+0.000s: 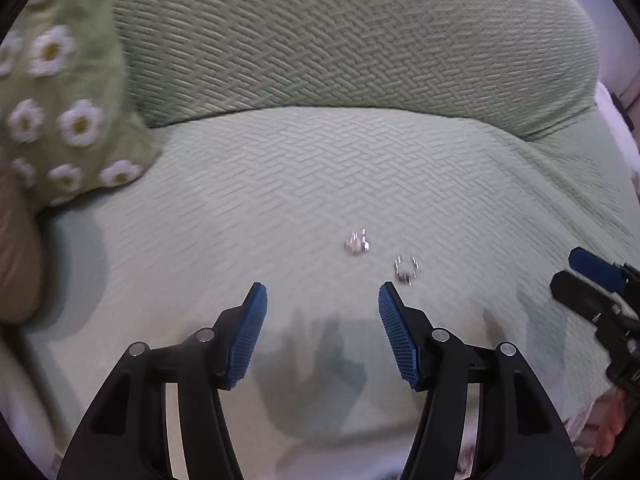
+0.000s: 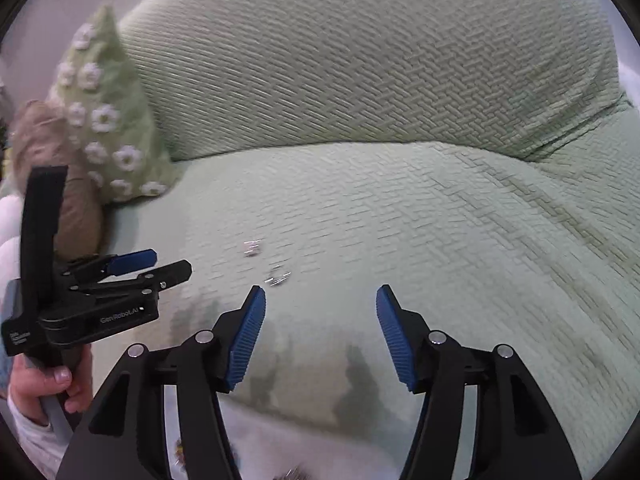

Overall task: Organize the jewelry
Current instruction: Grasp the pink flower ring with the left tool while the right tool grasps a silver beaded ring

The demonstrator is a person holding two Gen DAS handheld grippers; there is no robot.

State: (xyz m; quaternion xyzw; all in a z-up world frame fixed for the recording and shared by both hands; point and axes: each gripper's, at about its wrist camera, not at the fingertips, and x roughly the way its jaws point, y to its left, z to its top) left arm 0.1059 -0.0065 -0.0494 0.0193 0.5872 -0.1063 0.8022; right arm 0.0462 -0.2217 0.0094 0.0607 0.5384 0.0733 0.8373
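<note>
left gripper [image 1: 322, 294] jaws apart | 2 rings [image 1: 406, 267] beyond | daisy cushion [image 1: 72, 120] left

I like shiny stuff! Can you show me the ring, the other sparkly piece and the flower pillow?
ring [image 1: 406, 267], left wrist view, on its blurred hoop
sparkly piece [image 1: 356, 242], left wrist view, on its middle
flower pillow [image 1: 76, 120], left wrist view, on a daisy

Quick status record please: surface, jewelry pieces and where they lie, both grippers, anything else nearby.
surface: green sofa seat
jewelry: two small silver pieces, blurred; sparkly piece, ring-like piece, lying apart on the seat
left gripper: open, empty, short of both pieces
right gripper: open, empty
nearby: daisy cushion at seat's left end
</note>
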